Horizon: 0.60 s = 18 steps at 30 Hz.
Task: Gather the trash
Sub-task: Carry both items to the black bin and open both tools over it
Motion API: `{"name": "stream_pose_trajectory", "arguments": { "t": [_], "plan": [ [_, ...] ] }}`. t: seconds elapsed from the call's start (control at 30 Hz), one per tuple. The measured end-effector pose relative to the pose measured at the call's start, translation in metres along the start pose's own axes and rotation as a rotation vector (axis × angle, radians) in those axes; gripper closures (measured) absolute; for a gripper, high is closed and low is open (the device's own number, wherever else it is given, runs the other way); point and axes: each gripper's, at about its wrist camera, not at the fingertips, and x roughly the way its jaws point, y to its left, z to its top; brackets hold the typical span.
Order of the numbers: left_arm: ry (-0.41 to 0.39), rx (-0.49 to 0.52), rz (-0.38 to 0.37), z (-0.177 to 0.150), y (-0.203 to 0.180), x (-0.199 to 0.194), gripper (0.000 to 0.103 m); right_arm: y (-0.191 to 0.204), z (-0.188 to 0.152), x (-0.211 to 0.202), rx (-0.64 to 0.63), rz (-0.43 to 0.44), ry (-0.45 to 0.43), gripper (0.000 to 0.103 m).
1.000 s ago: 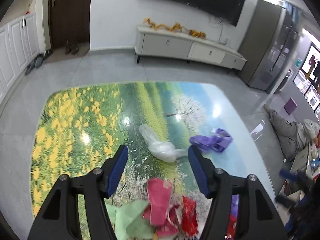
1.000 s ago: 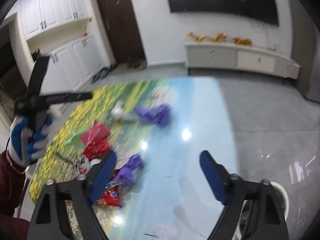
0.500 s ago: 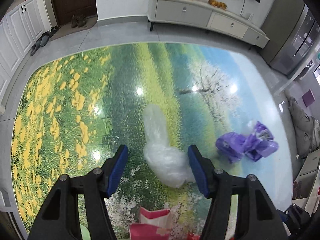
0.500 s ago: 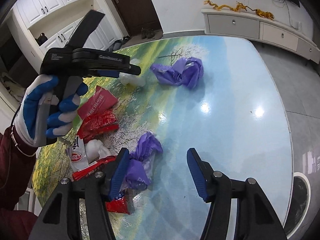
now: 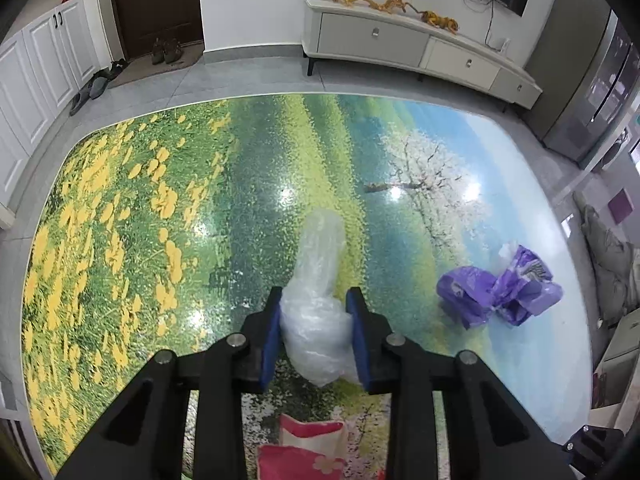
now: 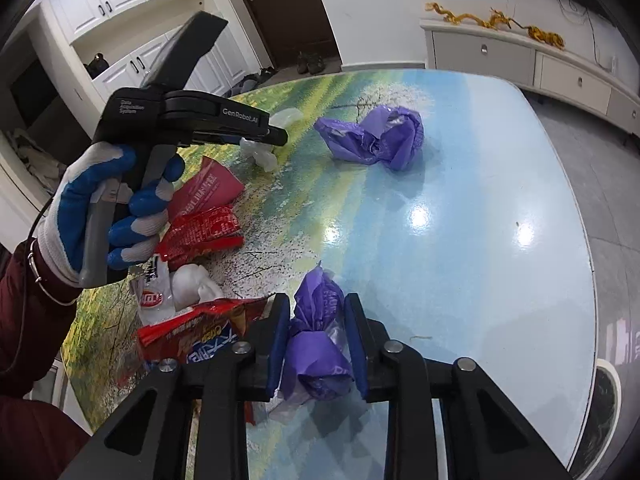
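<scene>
My left gripper (image 5: 316, 300) is shut on a crumpled clear plastic bag (image 5: 320, 296) that lies on the picture-printed table (image 5: 160, 200). My right gripper (image 6: 316, 304) is shut on a small crumpled purple bag (image 6: 320, 344) at the table's near edge. A larger purple bag (image 6: 376, 136) lies further out; it also shows in the left wrist view (image 5: 496, 292). Red snack wrappers (image 6: 204, 216) and a white wrapper (image 6: 160, 296) lie left of my right gripper. The left gripper (image 6: 276, 136) shows in the right wrist view, closed on the clear bag (image 6: 260, 152).
A pink and red packet (image 5: 304, 448) lies under my left gripper. A white TV cabinet (image 5: 400, 48) stands beyond the table. White cupboards (image 5: 36, 80) line the left wall. A round bin rim (image 6: 608, 400) shows on the floor at right.
Both grippers have closed: the left one onto the clear plastic bag, the right one onto the small purple bag. Both moved forward and down onto the trash.
</scene>
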Motion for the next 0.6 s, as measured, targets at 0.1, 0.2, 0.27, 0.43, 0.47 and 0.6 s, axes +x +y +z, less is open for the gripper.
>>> {"name": "stream_pose_trajectory", "arguments": {
  "t": [0.1, 0.2, 0.27, 0.43, 0.47, 0.6],
  "plan": [
    [-0.030, -0.007, -0.032, -0.002, 0.002, -0.013, 0.074, 0.000, -0.002, -0.009, 0.002, 0.003, -0.037, 0.077],
    [-0.071, -0.016, -0.067, -0.005, 0.005, -0.034, 0.074, -0.001, -0.002, -0.021, 0.011, 0.004, -0.080, 0.077],
    [-0.101, -0.020, -0.094, -0.009, 0.008, -0.050, 0.074, -0.001, -0.003, -0.030, 0.015, 0.002, -0.106, 0.077],
    [-0.162, -0.010, -0.157, -0.024, 0.009, -0.089, 0.074, 0.002, -0.005, -0.052, 0.016, -0.018, -0.157, 0.077],
    [-0.171, -0.005, -0.165, -0.024, 0.005, -0.096, 0.074, 0.003, -0.006, -0.058, 0.015, -0.024, -0.169, 0.077],
    [-0.219, 0.027, -0.189, -0.041, -0.005, -0.125, 0.074, 0.007, -0.010, -0.079, 0.012, -0.050, -0.212, 0.078]
  ]
}}
